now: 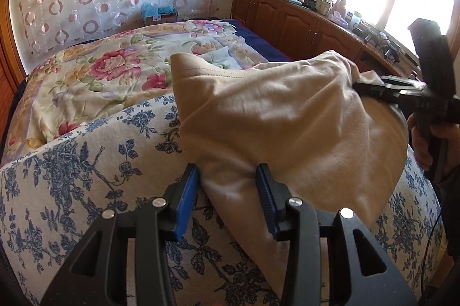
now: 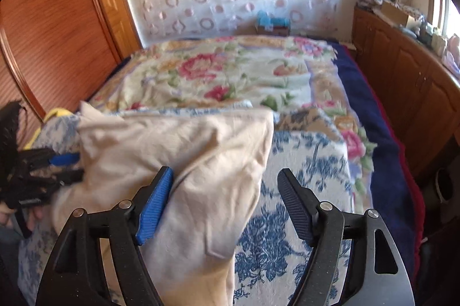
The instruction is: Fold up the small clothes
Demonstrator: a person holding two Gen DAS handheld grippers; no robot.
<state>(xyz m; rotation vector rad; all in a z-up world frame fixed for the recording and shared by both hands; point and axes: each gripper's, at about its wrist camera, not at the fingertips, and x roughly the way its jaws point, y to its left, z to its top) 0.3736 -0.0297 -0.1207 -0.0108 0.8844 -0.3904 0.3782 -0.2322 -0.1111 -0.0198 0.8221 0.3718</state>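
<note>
A cream garment (image 1: 276,116) lies bunched on a blue-flowered white cloth (image 1: 86,176) on the bed. My left gripper (image 1: 228,176) is open, its blue pads on either side of the garment's near corner. The right gripper (image 1: 373,86) reaches in from the right at the garment's far corner. In the right wrist view the garment (image 2: 184,162) lies left of centre. My right gripper (image 2: 225,191) is open, its left pad (image 2: 155,202) against the cloth. The left gripper (image 2: 61,162) shows at the garment's left edge.
A floral quilt (image 1: 115,70) covers the bed beyond, with a dark blue blanket (image 2: 382,133) along its right side. Wooden cabinets (image 1: 302,24) with clutter run under the window on the right. A wooden wardrobe (image 2: 57,33) stands on the left.
</note>
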